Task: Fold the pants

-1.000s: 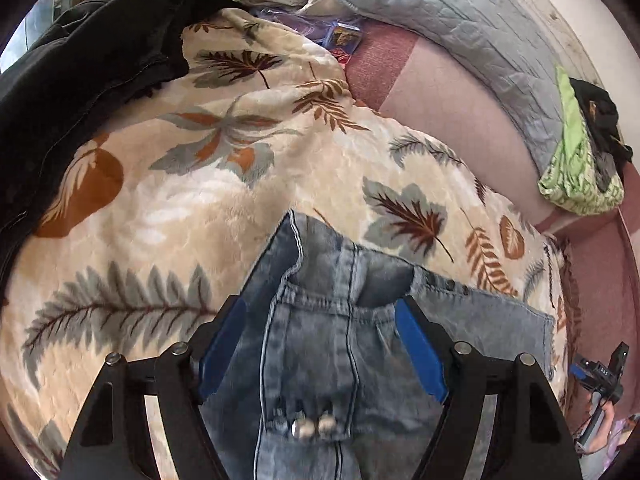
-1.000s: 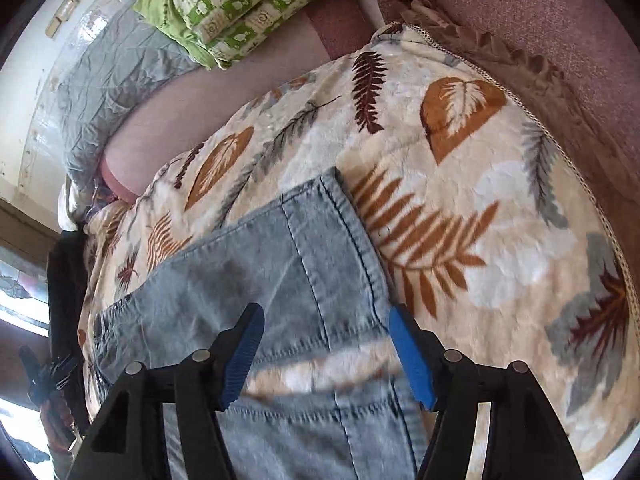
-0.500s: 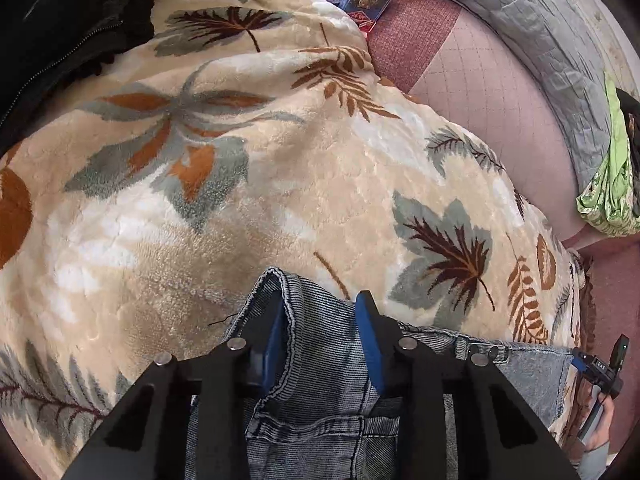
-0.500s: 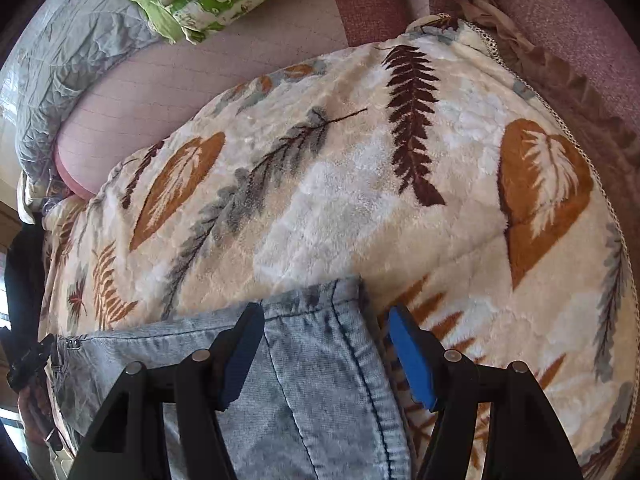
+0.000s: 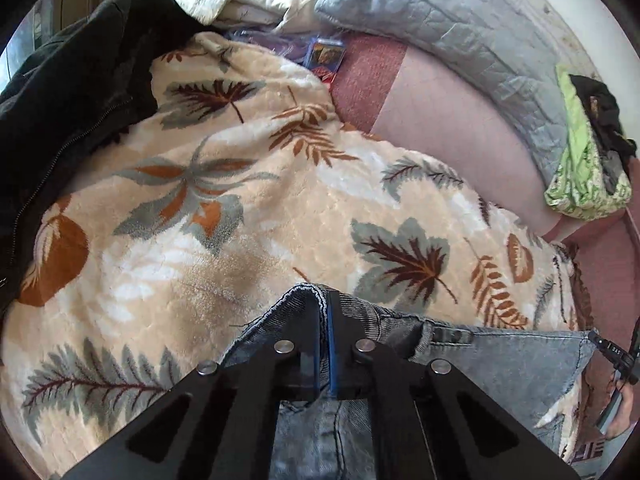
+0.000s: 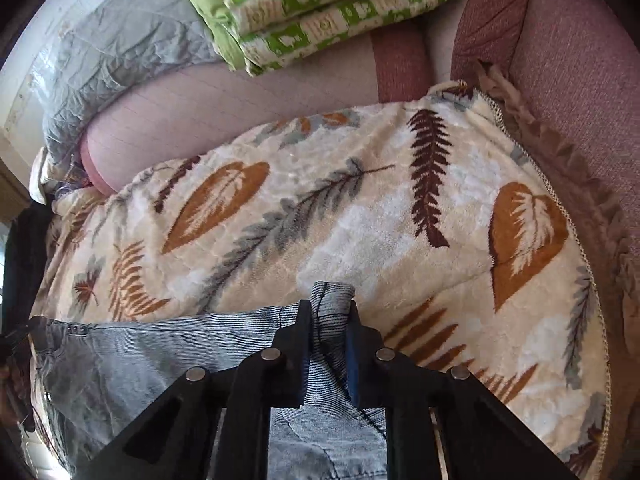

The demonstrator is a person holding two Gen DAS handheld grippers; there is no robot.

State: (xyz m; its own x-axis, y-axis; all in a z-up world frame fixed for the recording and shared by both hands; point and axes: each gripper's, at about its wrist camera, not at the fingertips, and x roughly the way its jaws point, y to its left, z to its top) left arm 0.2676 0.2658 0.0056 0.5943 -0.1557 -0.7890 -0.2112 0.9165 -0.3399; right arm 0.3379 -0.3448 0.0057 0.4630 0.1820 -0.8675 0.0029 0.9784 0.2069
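Left gripper (image 5: 323,312) clamped on the jeans (image 5: 500,364) corner; right gripper (image 6: 329,312) pinching what appears to be a hem, above leaf-print blanket (image 6: 360,216).

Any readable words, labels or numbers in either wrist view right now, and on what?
None can be read.
Blue packet beyond the leaf blanket: printed picture and text, too blurred.
Right gripper's body, at the frame edge: small white lettering, too small.
Jeans: no label showing.

Open leaf-print blanket (image 5: 248,240) ahead of both grippers; black jacket (image 5: 76,112) left, quilted pillow (image 5: 460,28) and green bundle (image 6: 320,4) beyond.
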